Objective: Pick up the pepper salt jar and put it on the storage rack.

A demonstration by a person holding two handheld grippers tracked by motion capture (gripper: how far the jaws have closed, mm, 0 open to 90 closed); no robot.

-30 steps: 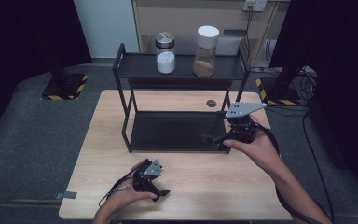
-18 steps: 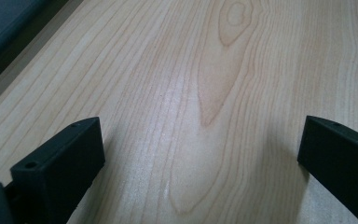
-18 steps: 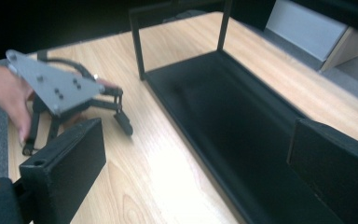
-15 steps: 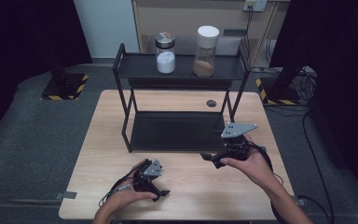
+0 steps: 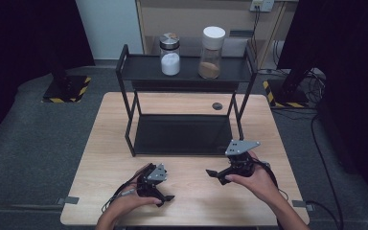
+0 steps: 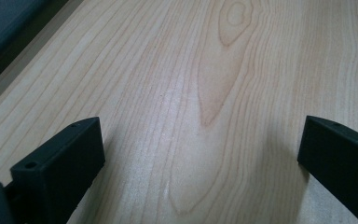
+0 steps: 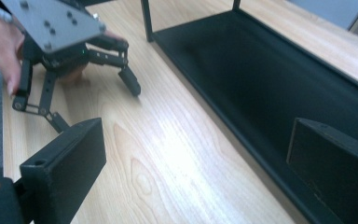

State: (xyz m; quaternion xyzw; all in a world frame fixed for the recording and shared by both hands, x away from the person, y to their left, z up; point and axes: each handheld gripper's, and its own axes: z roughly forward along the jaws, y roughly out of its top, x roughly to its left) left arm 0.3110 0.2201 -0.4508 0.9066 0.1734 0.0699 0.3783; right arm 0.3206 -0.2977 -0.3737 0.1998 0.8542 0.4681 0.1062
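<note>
From the high view we see the left gripper [image 5: 165,197] and the right gripper [image 5: 216,177] low over the near part of the wooden table [image 5: 105,143], both in front of the black rack [image 5: 182,135]. The rack's bottom tray lies just beyond the right gripper, well apart from the left one. Two jars, one with white contents [image 5: 170,54] and one with brown contents [image 5: 211,46], stand on the rack's top shelf.

In the left gripper view we see its jaws spread wide over bare wood, nothing between them.

In the right gripper view we see its jaws spread too, empty, with the rack's tray [image 7: 270,84] close ahead to the right and the left gripper [image 7: 95,100] ahead to the left.
</note>
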